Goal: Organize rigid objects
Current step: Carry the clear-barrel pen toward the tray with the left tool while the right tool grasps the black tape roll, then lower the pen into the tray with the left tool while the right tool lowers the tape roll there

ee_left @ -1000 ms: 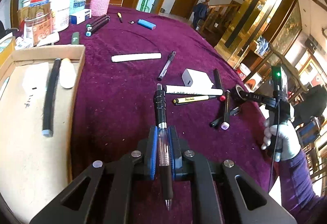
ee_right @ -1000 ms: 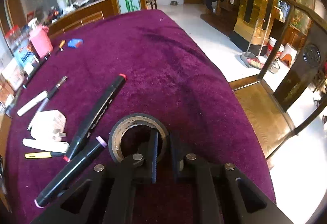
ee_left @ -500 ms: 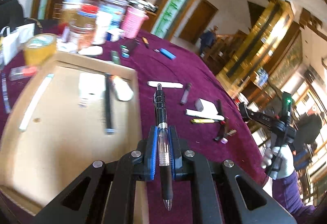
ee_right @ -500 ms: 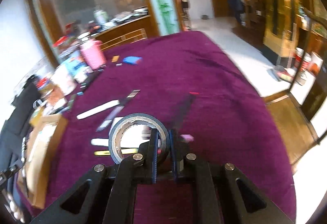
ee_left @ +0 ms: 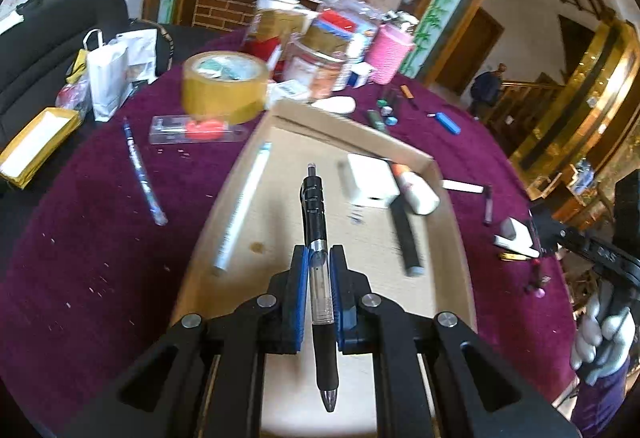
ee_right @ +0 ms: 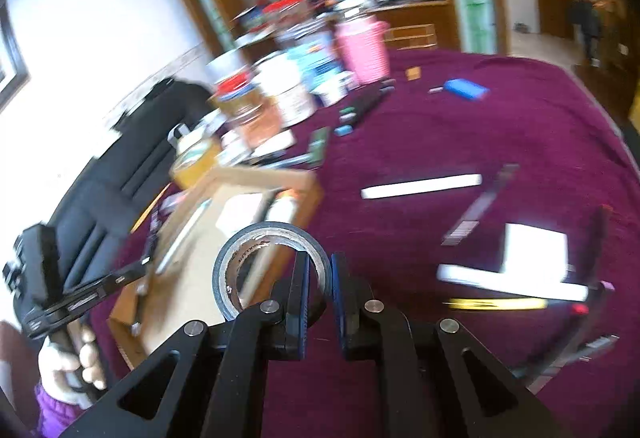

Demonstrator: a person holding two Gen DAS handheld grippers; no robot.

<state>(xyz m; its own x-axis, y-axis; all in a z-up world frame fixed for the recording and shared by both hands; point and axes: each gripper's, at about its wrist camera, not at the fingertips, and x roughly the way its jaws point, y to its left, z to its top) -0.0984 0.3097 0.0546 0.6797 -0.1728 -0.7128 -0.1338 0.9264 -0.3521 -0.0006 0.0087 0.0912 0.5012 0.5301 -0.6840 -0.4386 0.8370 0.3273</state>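
Note:
My left gripper [ee_left: 319, 258] is shut on a black and clear pen [ee_left: 318, 238] and holds it above the shallow cardboard box [ee_left: 256, 142]. The box holds a white pen [ee_left: 242, 206], a white charger [ee_left: 370, 180], a black marker [ee_left: 406, 234] and a white bottle [ee_left: 418, 190]. My right gripper [ee_right: 319, 270] is shut on the wall of a black tape roll [ee_right: 256, 258] and holds it in the air to the right of the box [ee_right: 304, 178]. The right wrist view is blurred by motion.
Loose on the purple tablecloth [ee_right: 480, 126] lie a white stick [ee_right: 420, 185], pens, a white charger [ee_right: 536, 250], a yellow pen [ee_right: 496, 303] and a blue lighter [ee_right: 466, 88]. Jars, a pink bottle [ee_left: 390, 54] and a brown tape roll [ee_left: 224, 86] crowd the far side. A blue pen [ee_left: 142, 170] lies left of the box.
My left gripper has carried the pen left from the tablecloth to over the box. My right gripper has lifted the black tape roll off the table and swung it left toward the box.

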